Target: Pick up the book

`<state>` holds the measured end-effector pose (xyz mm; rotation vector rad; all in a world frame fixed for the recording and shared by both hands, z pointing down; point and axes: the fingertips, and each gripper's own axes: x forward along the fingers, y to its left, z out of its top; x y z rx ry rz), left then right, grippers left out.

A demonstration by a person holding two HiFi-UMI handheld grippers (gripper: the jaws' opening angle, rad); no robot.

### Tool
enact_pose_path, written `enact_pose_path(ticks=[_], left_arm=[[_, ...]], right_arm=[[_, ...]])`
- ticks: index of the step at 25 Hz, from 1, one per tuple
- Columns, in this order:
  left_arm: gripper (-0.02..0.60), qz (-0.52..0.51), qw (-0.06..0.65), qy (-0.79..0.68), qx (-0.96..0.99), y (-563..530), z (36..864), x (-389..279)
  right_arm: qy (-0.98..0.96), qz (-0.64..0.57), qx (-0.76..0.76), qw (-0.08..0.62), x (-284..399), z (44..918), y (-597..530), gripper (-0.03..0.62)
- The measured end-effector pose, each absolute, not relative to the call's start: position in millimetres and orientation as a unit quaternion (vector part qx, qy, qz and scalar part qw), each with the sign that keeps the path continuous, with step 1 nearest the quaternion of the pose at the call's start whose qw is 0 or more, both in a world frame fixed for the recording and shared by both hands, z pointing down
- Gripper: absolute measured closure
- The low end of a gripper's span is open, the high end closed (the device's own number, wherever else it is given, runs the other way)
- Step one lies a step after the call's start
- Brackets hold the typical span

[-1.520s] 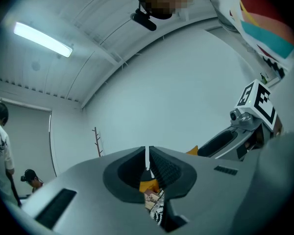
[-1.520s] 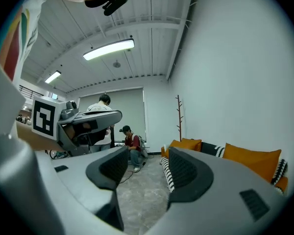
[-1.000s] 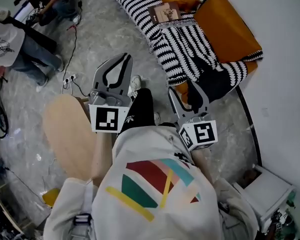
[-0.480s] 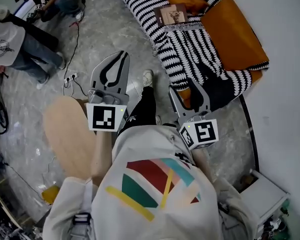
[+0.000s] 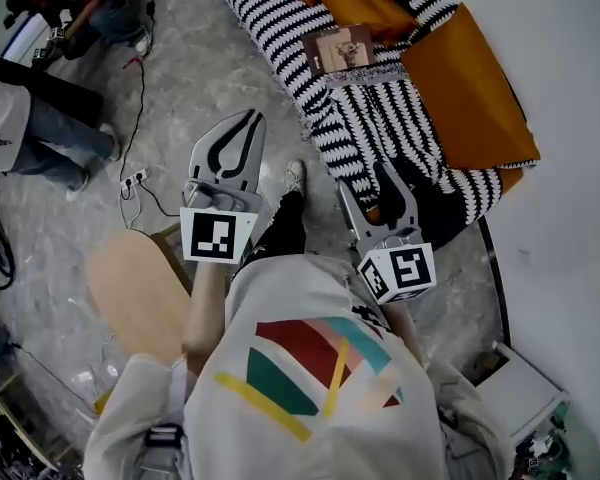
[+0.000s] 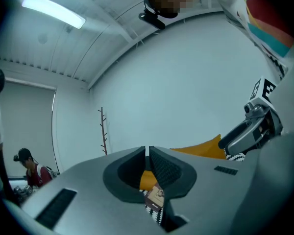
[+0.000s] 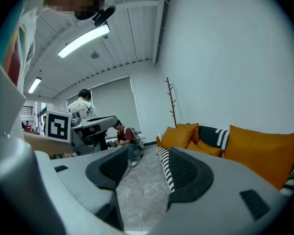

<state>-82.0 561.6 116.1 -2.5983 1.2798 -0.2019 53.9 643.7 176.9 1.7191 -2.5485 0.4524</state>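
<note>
The book (image 5: 340,50), brown with a pale picture on its cover, lies flat on a black-and-white striped blanket (image 5: 365,118) spread over an orange sofa (image 5: 470,88). It is far ahead of both grippers. My left gripper (image 5: 246,120) is held level over the floor, its tips touching and nothing between them. In the left gripper view, the book (image 6: 156,197) shows through the gap below the left gripper's (image 6: 147,151) closed tips. My right gripper (image 5: 366,178) is open and empty beside the sofa's near end. The right gripper (image 7: 144,164) looks along the floor past the blanket (image 7: 166,173).
Two people (image 5: 40,108) are at the far left, with a power strip and cables (image 5: 132,178) on the marble floor. A round wooden stool (image 5: 140,288) stands at my left, a white side table (image 5: 525,383) at lower right. A bare coat stand (image 7: 172,102) is by the wall.
The person has stepped forward, carrying both grippers towards the sofa; the book and blanket now sit lower and nearer in the head view. Neither gripper's jaws have changed.
</note>
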Motion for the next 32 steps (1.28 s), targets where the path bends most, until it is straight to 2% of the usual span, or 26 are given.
enact_pose_path(ticks=[2,6,11,18,23,32], left_arm=[[0.551,-0.056,0.105,0.437,-0.892,527.0,112.1,-82.7],[0.551,-0.071,0.134,0.414,-0.898,457.2,108.0,-78.3],[0.551,-0.025,0.07,0.438,-0.896,382.3,112.3,-88.4],[0.551,-0.032,0.039,0.456,-0.889,324.3,134.6,-88.5],[0.551,-0.028,0.068,0.467,-0.881,276.6,113.7,-74.8],[0.551,-0.067,0.113,0.436,-0.89,195.1,95.3,-7.7]], right_arm=[[-0.823,0.145,0.549,0.025,49.6,172.1,613.9,0.329],[-0.823,0.139,0.548,0.054,50.2,166.8,544.7,0.329],[-0.817,0.118,0.559,0.08,60.7,158.0,473.5,0.329],[-0.803,0.144,0.575,0.066,83.7,172.6,409.0,0.329],[-0.826,0.138,0.544,0.058,89.4,172.2,342.9,0.329],[-0.847,0.053,0.529,0.022,136.1,133.5,229.9,0.329]])
